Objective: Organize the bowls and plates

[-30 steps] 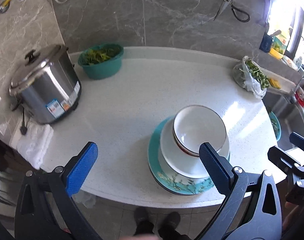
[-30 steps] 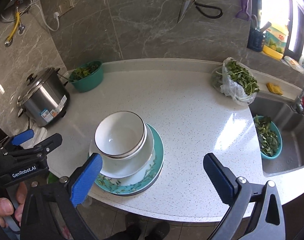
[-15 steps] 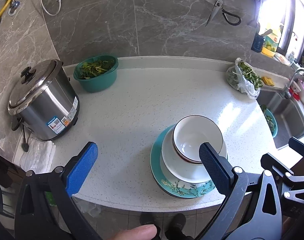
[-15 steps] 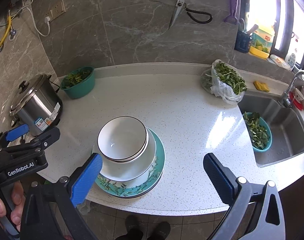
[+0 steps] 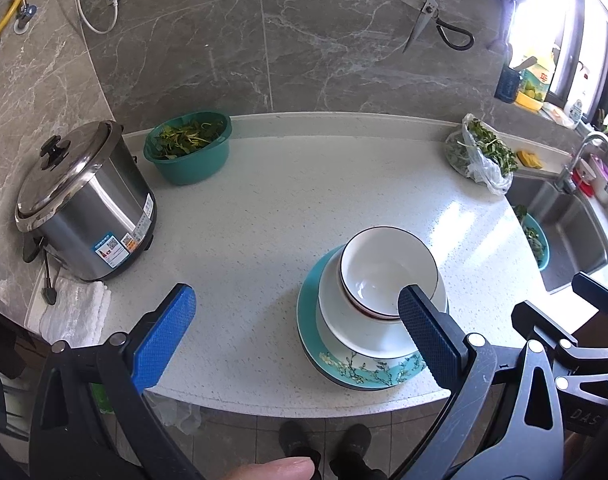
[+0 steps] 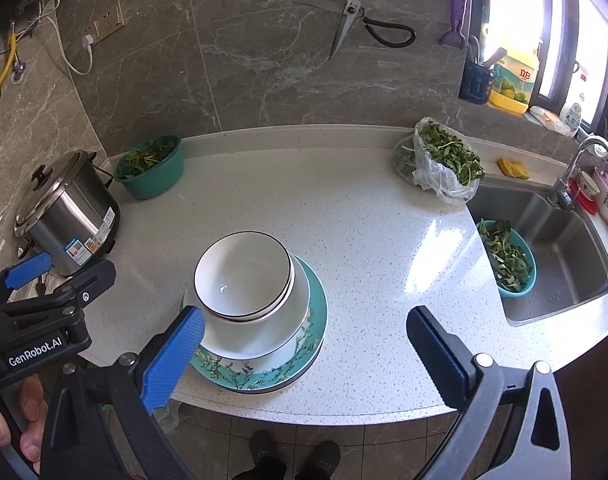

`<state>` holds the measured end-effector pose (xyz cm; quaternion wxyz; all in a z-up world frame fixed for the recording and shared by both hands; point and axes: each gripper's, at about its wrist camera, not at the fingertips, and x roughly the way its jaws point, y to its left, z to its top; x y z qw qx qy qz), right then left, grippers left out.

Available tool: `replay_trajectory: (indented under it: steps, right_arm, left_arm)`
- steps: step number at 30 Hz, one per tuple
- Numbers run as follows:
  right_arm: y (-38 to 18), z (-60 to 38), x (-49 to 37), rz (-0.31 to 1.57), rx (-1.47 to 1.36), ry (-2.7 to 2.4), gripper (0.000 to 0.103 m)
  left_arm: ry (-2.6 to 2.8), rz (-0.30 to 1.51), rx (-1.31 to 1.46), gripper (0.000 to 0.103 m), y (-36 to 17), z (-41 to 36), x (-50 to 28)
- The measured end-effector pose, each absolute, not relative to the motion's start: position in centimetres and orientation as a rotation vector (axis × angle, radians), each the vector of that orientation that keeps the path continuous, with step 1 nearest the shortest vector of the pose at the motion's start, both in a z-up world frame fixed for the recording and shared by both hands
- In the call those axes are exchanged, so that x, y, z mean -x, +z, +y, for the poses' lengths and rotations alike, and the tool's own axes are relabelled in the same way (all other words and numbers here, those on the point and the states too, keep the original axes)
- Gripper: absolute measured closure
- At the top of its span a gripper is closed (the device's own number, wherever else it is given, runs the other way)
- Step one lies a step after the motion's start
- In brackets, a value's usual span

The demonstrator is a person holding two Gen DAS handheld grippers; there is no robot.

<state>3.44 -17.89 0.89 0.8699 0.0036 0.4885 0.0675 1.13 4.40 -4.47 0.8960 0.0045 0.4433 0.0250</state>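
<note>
A stack stands near the counter's front edge: a teal floral plate (image 5: 356, 372) (image 6: 271, 372) at the bottom, a white dish (image 5: 344, 332) (image 6: 263, 336) on it, and two nested white bowls (image 5: 388, 268) (image 6: 243, 276) on top. My left gripper (image 5: 295, 328) is open and empty, held above and in front of the counter, left of the stack. My right gripper (image 6: 304, 344) is open and empty, above the counter's front edge, its left finger just in front of the stack. Each gripper shows at the edge of the other's view.
A steel rice cooker (image 5: 83, 204) and a folded white cloth (image 5: 75, 308) stand at the left. A green bowl of greens (image 5: 187, 148) sits at the back. A bag of greens (image 6: 440, 164) lies by the sink (image 6: 556, 248), which holds a teal colander (image 6: 508, 260).
Both grippers have pulled back and up from the counter, so the stack looks smaller and more of the wall shows. The stack has not moved.
</note>
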Motion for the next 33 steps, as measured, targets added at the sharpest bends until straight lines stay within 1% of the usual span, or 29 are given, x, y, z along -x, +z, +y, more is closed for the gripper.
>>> replay_trajectory:
  steps: [33]
  right_arm:
    - [0.40, -18.37, -3.47, 1.042, -0.001, 0.139, 0.000]
  left_arm:
    - [0.059, 0.931, -0.009, 0.000, -5.00, 4.05, -0.83]
